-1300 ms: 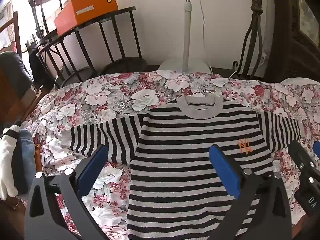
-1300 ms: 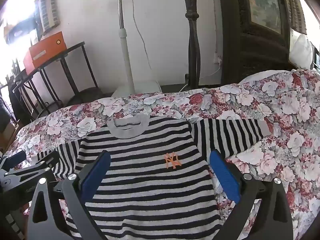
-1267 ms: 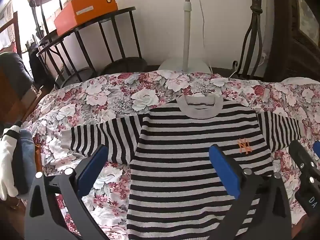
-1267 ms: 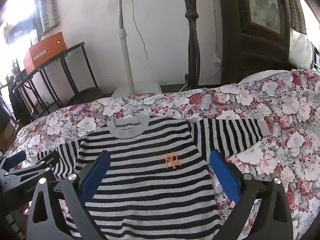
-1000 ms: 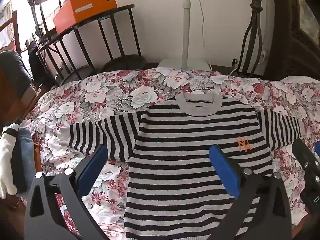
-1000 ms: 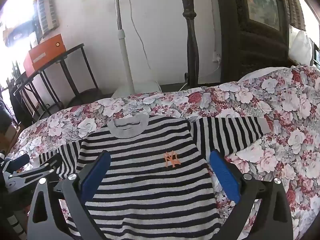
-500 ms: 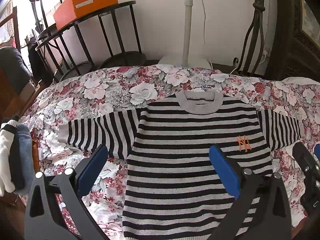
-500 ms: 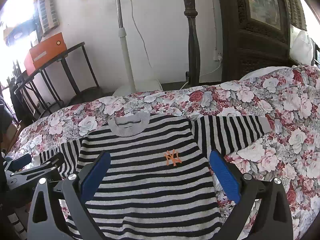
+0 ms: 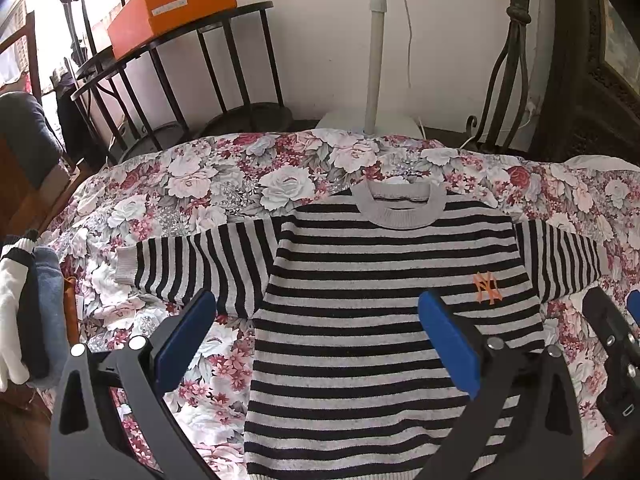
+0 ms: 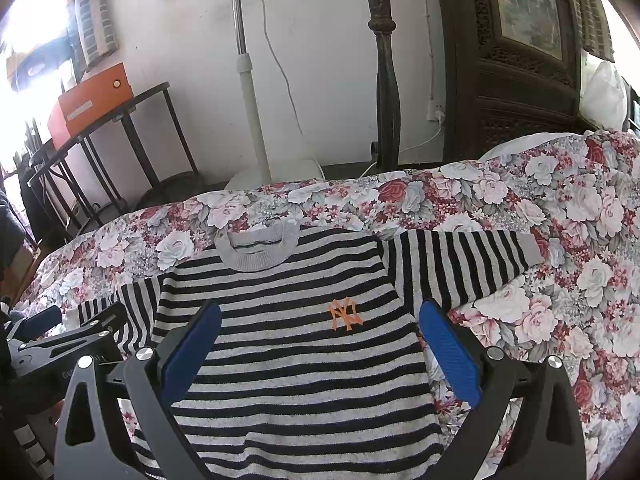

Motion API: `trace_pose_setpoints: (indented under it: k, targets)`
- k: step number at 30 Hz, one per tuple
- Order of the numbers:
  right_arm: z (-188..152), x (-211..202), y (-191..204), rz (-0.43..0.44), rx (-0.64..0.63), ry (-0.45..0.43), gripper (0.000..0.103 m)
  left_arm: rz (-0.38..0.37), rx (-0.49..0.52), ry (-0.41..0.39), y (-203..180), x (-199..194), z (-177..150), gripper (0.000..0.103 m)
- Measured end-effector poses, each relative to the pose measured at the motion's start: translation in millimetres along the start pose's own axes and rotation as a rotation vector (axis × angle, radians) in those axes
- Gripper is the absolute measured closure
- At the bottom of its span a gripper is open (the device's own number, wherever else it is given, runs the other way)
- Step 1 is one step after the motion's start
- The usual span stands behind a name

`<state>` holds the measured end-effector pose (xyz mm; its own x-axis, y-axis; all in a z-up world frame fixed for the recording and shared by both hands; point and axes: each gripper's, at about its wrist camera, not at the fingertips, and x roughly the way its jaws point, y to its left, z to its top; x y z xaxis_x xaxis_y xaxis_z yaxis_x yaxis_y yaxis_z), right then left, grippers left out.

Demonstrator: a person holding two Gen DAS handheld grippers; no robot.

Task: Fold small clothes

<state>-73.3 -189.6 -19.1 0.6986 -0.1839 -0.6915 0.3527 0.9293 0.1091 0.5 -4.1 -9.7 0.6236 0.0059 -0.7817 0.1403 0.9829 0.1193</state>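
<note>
A small black-and-grey striped sweater [image 9: 380, 280] with an orange NY logo lies flat, front up, on a floral bedspread [image 9: 248, 176], both sleeves spread out sideways. It also shows in the right wrist view [image 10: 288, 320]. My left gripper [image 9: 316, 340] is open and empty, hovering above the sweater's lower left part. My right gripper [image 10: 320, 344] is open and empty above the sweater's lower right part. Each gripper's side shows in the other's view.
A stack of folded clothes [image 9: 28, 312] sits at the bed's left edge. Behind the bed stand a black rack with an orange box [image 9: 172, 4], a white fan stand [image 9: 372, 60], a dark bedpost [image 10: 384, 80] and a dark carved cabinet [image 10: 520, 60].
Both grippers have shifted slightly over the sweater, with the view tilting a little. The sweater has not moved and both grippers stay open.
</note>
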Motion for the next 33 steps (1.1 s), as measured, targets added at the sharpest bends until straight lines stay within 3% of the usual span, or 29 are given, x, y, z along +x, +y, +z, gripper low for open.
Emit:
trace_pose_setpoints:
  k: [33]
  targets:
    - [1.1,1.6,-0.3,-0.003,-0.004,0.005,0.003,-0.001,-0.001,-0.001,0.5,0.3,-1.1,0.005]
